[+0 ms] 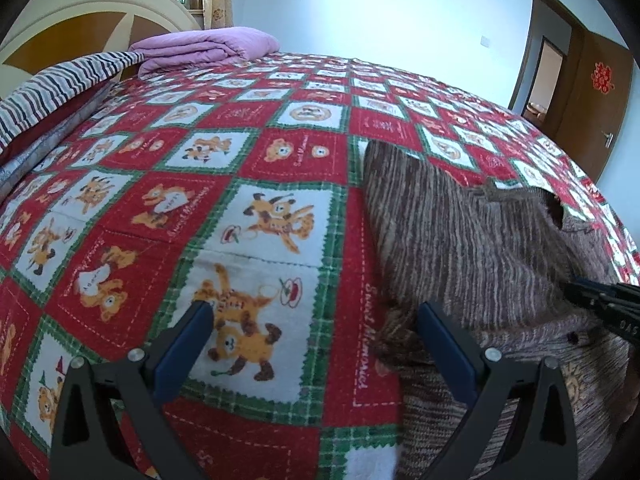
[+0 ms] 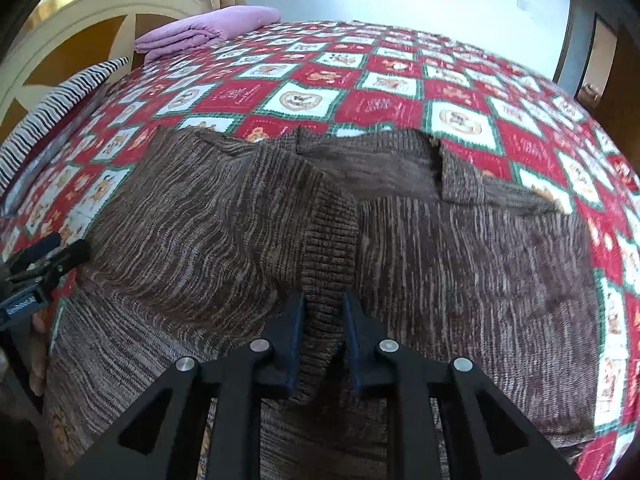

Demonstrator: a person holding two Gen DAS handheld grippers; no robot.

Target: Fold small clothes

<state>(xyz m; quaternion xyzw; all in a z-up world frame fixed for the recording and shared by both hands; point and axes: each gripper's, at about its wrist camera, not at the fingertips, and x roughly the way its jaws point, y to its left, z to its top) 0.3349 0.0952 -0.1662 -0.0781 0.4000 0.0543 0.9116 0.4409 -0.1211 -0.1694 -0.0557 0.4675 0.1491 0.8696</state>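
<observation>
A brown striped knit sweater (image 2: 460, 264) lies spread flat on the bed. One sleeve is folded across its body, ending in a ribbed cuff (image 2: 330, 240) near the middle. My right gripper (image 2: 322, 304) hovers just over that cuff, jaws a narrow gap apart with the cuff's ribbing between them; the pads do not visibly press it. My left gripper (image 1: 316, 316) stands wide open over the quilt at the sweater's (image 1: 460, 240) left edge, its right finger above the knit hem, nothing held. Each gripper shows at the edge of the other's view: right gripper (image 1: 608, 304), left gripper (image 2: 48, 256).
The bed wears a red, green and white bear quilt (image 1: 240, 152). A folded purple blanket (image 1: 204, 46) and striped bedding (image 1: 52, 88) lie by the cream headboard (image 1: 92, 4) at the far left. A brown door (image 1: 592, 92) stands at the far right.
</observation>
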